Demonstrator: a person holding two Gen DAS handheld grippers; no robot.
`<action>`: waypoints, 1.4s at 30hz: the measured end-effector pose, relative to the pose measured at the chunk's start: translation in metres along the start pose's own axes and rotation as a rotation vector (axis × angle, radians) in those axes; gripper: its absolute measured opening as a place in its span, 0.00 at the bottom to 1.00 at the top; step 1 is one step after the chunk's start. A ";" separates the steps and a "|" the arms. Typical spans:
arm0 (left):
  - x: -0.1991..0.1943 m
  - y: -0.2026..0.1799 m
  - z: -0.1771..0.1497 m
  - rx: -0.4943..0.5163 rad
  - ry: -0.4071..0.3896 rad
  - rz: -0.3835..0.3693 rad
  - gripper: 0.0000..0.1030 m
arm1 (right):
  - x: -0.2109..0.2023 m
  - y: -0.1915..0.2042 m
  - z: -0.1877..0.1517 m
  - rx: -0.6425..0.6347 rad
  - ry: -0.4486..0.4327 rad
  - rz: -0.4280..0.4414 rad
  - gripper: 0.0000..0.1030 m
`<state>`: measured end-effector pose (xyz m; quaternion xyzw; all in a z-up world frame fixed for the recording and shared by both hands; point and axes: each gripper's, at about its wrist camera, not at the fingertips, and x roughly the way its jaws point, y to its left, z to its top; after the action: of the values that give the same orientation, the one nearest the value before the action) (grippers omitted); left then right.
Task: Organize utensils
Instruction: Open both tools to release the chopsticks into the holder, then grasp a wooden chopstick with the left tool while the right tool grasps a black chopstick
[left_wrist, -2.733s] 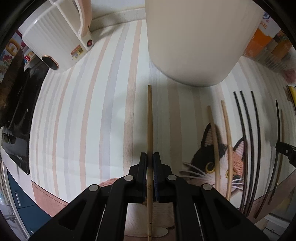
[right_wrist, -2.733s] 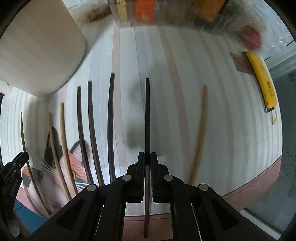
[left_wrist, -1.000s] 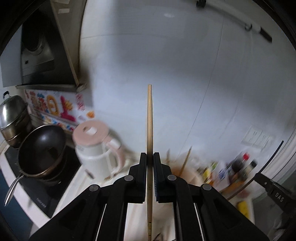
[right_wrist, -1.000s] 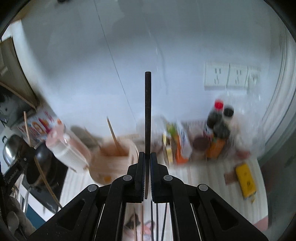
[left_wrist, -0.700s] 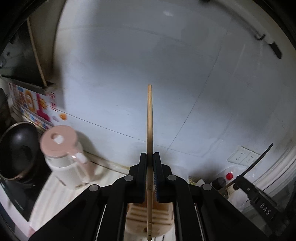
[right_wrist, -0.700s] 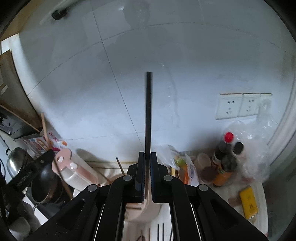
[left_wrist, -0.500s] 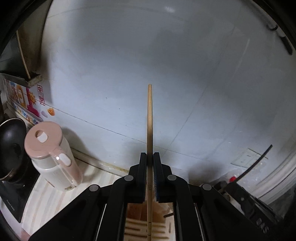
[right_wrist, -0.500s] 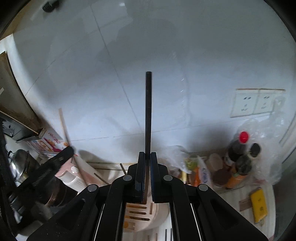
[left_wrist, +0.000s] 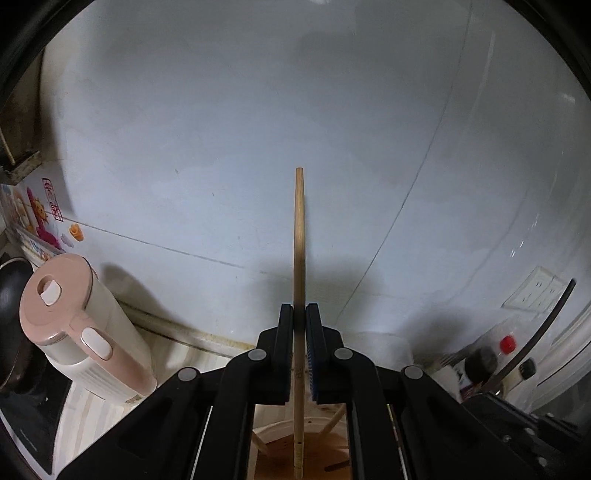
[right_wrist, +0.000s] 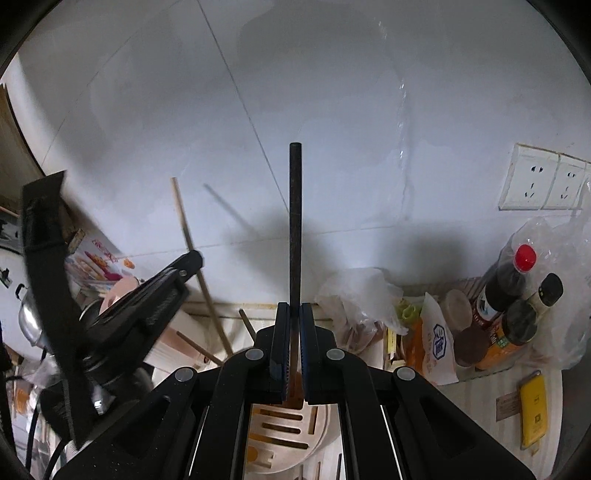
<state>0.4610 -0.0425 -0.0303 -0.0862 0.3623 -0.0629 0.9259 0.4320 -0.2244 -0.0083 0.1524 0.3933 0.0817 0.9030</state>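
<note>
Both claws have come off the bench mat, where they gripped lying chopsticks. Our left claw (left_wrist: 299, 314) pinches a wooden chopstick (left_wrist: 298, 236), our right claw (right_wrist: 294, 314) a black chopstick (right_wrist: 295, 221), both over the slotted holder (right_wrist: 288, 432) below, already holding sticks. No label legible.

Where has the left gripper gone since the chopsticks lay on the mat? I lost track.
Yes: the left gripper rose off the mat and now holds its chopstick above the holder, against the wall.
</note>
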 end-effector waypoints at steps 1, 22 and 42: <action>0.001 -0.001 -0.001 0.006 0.009 -0.002 0.04 | 0.002 -0.001 -0.002 0.000 0.010 0.001 0.05; -0.108 0.038 -0.082 0.053 0.065 0.145 1.00 | -0.047 -0.052 -0.053 0.127 0.067 -0.041 0.61; -0.002 0.016 -0.299 0.076 0.666 0.093 0.68 | 0.016 -0.146 -0.252 0.275 0.385 -0.195 0.17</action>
<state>0.2564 -0.0602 -0.2482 -0.0097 0.6457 -0.0589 0.7612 0.2621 -0.3038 -0.2312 0.2168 0.5784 -0.0326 0.7858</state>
